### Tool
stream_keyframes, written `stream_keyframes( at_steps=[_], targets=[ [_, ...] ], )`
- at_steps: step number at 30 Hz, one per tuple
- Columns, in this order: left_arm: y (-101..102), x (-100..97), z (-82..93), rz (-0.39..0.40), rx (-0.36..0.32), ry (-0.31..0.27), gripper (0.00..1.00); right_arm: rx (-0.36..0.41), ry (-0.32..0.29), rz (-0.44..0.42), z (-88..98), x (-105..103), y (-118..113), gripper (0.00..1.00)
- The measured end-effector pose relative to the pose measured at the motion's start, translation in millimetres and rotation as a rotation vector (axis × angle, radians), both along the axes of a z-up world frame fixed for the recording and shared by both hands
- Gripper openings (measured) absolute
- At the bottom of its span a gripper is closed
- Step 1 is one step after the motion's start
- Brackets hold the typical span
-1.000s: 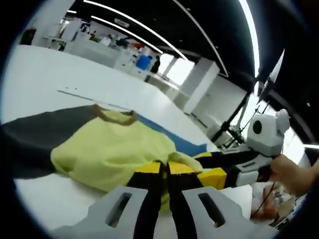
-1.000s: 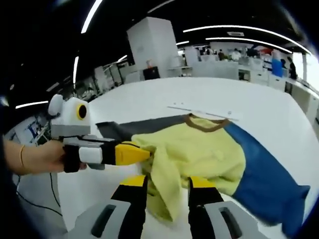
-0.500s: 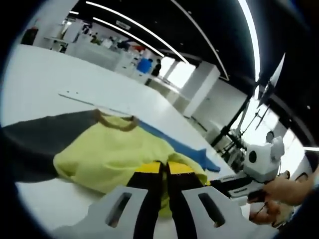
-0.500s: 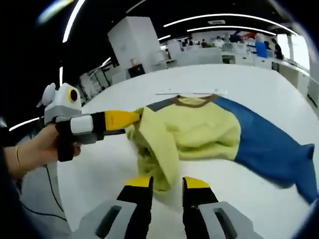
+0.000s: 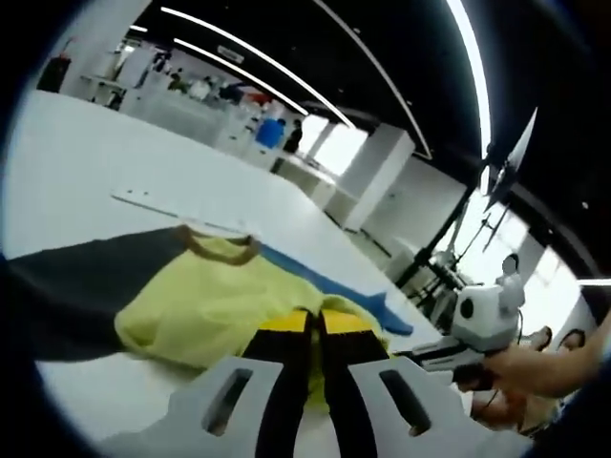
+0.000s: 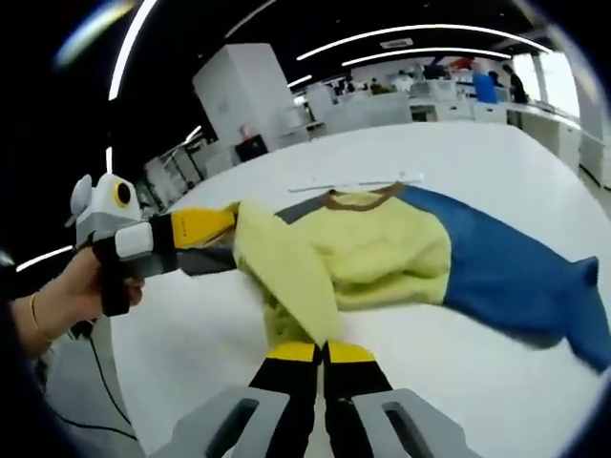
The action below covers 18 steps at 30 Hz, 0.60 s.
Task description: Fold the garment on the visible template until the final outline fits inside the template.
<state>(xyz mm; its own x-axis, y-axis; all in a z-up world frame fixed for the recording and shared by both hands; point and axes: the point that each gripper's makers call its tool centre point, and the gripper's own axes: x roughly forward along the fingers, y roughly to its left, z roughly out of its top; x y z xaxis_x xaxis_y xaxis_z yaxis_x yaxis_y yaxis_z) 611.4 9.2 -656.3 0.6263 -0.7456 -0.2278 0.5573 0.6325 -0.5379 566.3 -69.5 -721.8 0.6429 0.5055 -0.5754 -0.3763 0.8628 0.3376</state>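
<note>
A yellow garment [image 5: 220, 303] with a brown collar [image 5: 216, 250], a dark grey sleeve [image 5: 76, 286] and a blue sleeve [image 5: 329, 284] lies on the white table [image 5: 86, 143]. My left gripper [image 5: 316, 322] is shut on a yellow fold at its near edge. In the right gripper view the garment [image 6: 382, 253] has a flap lifted toward me. My right gripper [image 6: 323, 351] is shut on the flap's lower hem. The left gripper [image 6: 227, 222], held by a hand, pinches the flap's upper corner. The right gripper [image 5: 430, 351] comes in from the right of the left gripper view.
A thin white strip [image 5: 158, 201] lies on the table just beyond the collar, also seen as the strip [image 6: 358, 181]. Bare white table [image 6: 496, 143] surrounds the garment. Desks, pillars and people stand far behind.
My right gripper's jaws, open half a second ago, have shut on the yellow hem. The left gripper has stayed shut and lifted the flap's corner higher. The blue sleeve now lies flatter.
</note>
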Motion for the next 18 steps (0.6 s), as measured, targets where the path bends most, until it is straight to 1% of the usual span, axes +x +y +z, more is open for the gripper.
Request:
stream_keyframes(
  at_steps=[2,4,7,10,12,15,18],
  targets=[
    [5,1.2,4.9,0.019,-0.017,-0.004,0.00,0.018,-0.017,-0.009,9.2,2,-2,0.00],
    [8,0.6,11.0,0.031,-0.039,-0.007,0.00,0.022,-0.036,-0.008,16.8,4,-3,0.00],
    [13,-1.3,22.2,0.044,-0.059,-0.026,0.00,0.023,-0.053,-0.007,26.1,6,-5,0.00],
    [15,-4.3,30.7,0.048,-0.070,-0.037,0.00,0.026,-0.090,-0.014,42.4,8,-8,0.00],
    [16,-6.5,34.7,0.050,-0.074,-0.040,0.00,0.016,-0.113,-0.012,52.2,8,-9,0.00],
    [18,-11.1,42.0,0.048,-0.083,-0.049,0.00,0.014,-0.136,-0.015,65.3,11,-11,0.00],
    [22,-14.4,47.9,0.050,-0.093,-0.055,0.00,0.009,-0.167,-0.005,81.2,9,-8,0.00]
  ],
)
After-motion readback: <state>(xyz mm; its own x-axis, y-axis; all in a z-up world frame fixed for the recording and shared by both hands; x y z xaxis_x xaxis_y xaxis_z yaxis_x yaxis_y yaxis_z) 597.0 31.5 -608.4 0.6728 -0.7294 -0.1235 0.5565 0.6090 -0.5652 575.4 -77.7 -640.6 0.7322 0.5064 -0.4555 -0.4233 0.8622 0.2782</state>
